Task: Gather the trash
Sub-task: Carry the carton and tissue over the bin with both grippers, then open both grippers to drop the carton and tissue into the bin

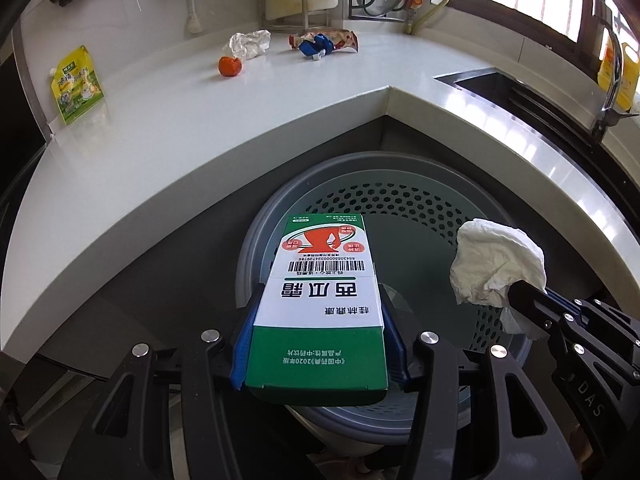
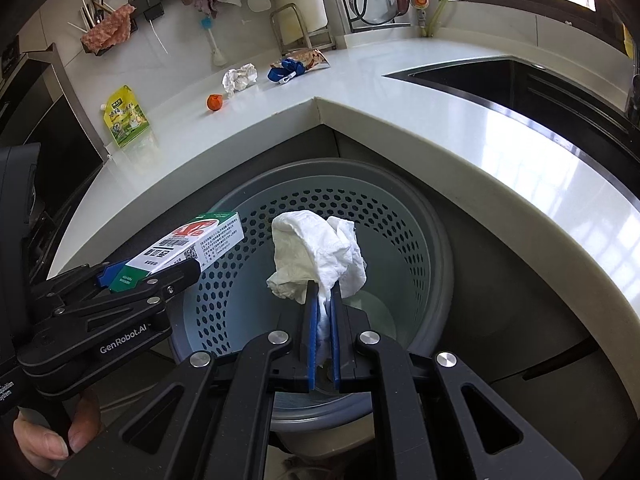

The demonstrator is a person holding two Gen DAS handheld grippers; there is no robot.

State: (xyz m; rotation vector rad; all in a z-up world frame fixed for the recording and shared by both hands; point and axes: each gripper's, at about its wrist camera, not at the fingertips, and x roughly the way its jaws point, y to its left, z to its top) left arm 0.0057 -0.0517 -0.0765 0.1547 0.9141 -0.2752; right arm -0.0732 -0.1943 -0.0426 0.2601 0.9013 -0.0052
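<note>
From the left wrist, the left gripper (image 1: 318, 320) is seen with its jaws clamped on a green-and-white cardboard medicine box (image 1: 320, 300), held just over the rim of the grey perforated plastic bin (image 1: 400, 200). At the right edge, a crumpled white paper tissue (image 1: 496, 264) is pinched by the right gripper (image 1: 516, 294). On the white table (image 1: 160, 140) more trash is left: a small orange fruit (image 1: 229, 66), a second crumpled paper (image 1: 250, 43), a blue-and-red wrapper heap (image 1: 320, 45), a yellow-green pouch (image 1: 76, 85)

From the right wrist, the right gripper's jaws are seen clenched tight on the tissue, hung over the bin's mouth, the box beside it. A hand (image 2: 52, 436) is glimpsed at the lower left

The dropping step is judged in hand; next, both jaws are to be released above the bin, then the table's leftovers fetched
</note>
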